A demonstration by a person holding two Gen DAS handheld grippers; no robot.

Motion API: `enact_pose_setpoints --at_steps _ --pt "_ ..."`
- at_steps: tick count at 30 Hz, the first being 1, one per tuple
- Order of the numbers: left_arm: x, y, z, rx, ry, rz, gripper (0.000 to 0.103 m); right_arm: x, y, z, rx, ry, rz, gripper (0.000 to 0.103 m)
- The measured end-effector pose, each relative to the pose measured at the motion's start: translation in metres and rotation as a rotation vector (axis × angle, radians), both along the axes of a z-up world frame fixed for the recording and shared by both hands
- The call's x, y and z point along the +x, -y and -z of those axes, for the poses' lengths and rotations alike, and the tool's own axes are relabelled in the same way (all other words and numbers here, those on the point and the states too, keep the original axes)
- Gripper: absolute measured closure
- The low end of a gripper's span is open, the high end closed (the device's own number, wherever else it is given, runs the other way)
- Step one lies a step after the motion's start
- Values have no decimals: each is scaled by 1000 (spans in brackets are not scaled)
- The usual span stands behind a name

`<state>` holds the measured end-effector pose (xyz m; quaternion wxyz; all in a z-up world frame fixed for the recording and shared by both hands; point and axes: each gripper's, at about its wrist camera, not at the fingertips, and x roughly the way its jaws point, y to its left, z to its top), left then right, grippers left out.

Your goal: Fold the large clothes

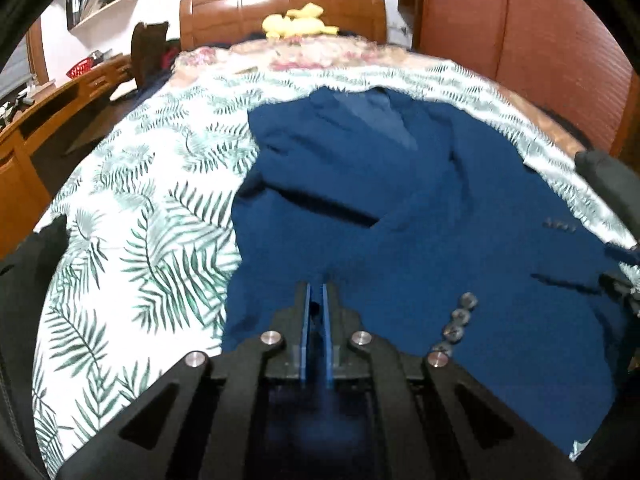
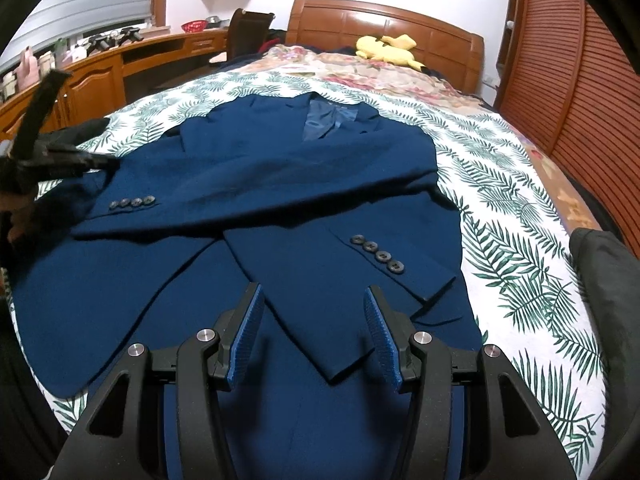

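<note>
A dark blue suit jacket [image 2: 288,168] lies face up on the bed, both sleeves folded across its front, each cuff with a row of buttons [image 2: 378,253]. My right gripper [image 2: 312,300] is open and empty, just above the jacket's lower front. In the left wrist view my left gripper [image 1: 316,288] has its jaws nearly together over the jacket [image 1: 380,200]; whether cloth is pinched between them I cannot tell. The left gripper also shows in the right wrist view [image 2: 96,162], at the jacket's left sleeve.
The bed has a white sheet with green leaves [image 2: 520,208], a floral cover [image 2: 360,68] and a yellow plush toy [image 2: 386,50] by the wooden headboard [image 2: 384,20]. A wooden desk [image 2: 100,68] runs along the left; a wooden wardrobe [image 2: 580,80] stands on the right.
</note>
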<state>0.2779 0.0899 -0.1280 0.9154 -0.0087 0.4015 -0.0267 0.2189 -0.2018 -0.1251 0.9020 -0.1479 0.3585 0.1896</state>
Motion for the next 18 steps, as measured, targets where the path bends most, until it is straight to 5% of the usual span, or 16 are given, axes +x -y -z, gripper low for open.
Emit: enact_pose_setpoints --at_steps 9,18 --pt "-22 -9 -29 -3 26 35 92 -1 -3 2 0 -5 -4 50" --pt "-93 -31 -17 -11 -24 53 81 -7 4 1 15 11 -9 50"
